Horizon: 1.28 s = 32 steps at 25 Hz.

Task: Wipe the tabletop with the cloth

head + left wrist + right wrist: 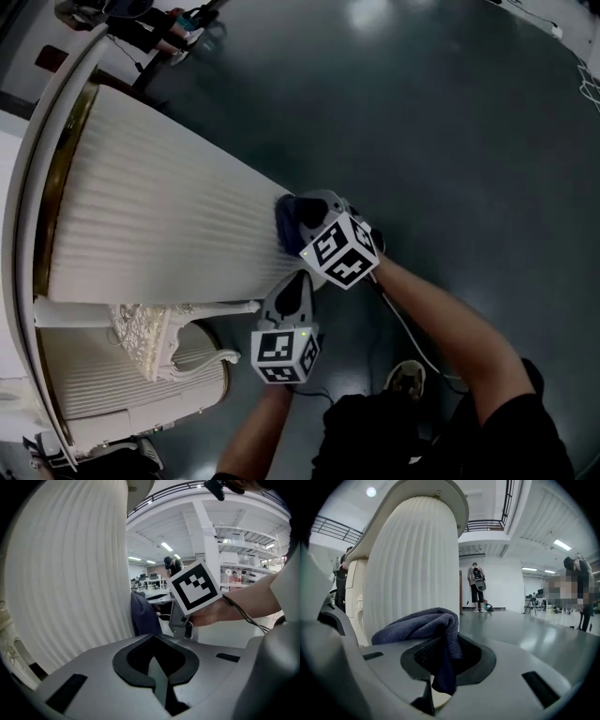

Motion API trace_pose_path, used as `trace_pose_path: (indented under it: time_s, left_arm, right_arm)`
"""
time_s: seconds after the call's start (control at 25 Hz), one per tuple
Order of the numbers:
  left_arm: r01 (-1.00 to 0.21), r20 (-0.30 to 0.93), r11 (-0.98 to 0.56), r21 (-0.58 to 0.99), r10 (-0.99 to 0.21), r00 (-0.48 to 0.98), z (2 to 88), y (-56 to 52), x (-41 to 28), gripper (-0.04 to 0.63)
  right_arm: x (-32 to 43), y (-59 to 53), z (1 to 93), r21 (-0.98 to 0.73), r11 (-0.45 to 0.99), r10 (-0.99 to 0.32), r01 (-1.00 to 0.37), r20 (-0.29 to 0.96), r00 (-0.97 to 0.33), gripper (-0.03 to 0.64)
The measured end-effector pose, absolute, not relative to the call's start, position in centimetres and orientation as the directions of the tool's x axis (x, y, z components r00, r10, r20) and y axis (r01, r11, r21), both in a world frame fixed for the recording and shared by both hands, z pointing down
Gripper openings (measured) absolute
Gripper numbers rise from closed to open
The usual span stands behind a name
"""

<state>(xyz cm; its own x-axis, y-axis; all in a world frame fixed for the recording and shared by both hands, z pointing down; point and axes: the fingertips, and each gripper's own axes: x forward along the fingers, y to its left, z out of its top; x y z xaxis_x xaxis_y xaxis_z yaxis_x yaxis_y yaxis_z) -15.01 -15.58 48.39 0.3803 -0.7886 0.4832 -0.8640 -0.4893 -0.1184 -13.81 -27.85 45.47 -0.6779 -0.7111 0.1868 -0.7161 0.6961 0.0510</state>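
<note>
A dark blue cloth [284, 221] is pressed against the white fluted side of the table [159, 206], just below where the wall narrows. My right gripper [302, 214] is shut on the cloth [426, 625], which bunches over its jaws and hangs down between them [439, 677]. The fluted wall [417, 559] rises right behind the cloth. My left gripper [292, 287] sits just below the right one, close to the same wall, shut with nothing in it [159, 679]. From the left gripper view the cloth [143, 616] shows beside the right gripper's marker cube.
The table's curved top rim [37, 150] runs along the left. A carved white ornament [141, 328] juts out below the wall. Dark glossy floor [450, 122] spreads to the right. My shoe [405, 378] is underneath. A person [477, 585] stands far off.
</note>
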Motion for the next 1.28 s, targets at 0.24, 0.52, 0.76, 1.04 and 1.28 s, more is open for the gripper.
trace_pose_path:
  time_s: [0.24,0.52,0.76,1.04,1.28]
  left_arm:
    - [-0.842,0.48,-0.537,-0.062,-0.755,0.446,47.7,-17.9,-10.7,0.003]
    - [-0.8,0.381,-0.578,-0.161,-0.784,0.49,46.6,-21.3,-5.2,0.003]
    - [-0.851,0.431,-0.491,-0.189,-0.82,0.377,45.5,-21.7,-6.4,0.003]
    - [-0.881,0.374,-0.318,-0.349,-0.91,0.18,37.0,-22.2,-7.7,0.003]
    - [-0.929,0.345,-0.196,-0.314,-0.935,0.081,32.3,-21.8,-8.2,0.003]
  right_arm:
    - [-13.6,-29.5,39.5,0.036,0.713,-0.7,-0.7,0.09,-0.708,0.061]
    - [-11.9,-29.2,33.4,0.062,0.801,-0.592,-0.596,-0.071,-0.803,0.061]
    - [-11.9,-30.6,28.0,0.089,0.833,-0.531,-0.546,-0.146,-0.835,0.061]
    - [-12.8,-35.0,17.0,0.123,0.839,-0.495,-0.53,-0.23,-0.838,0.061]
    - [-13.1,-35.8,10.7,0.101,0.851,-0.475,-0.516,-0.274,-0.837,0.061]
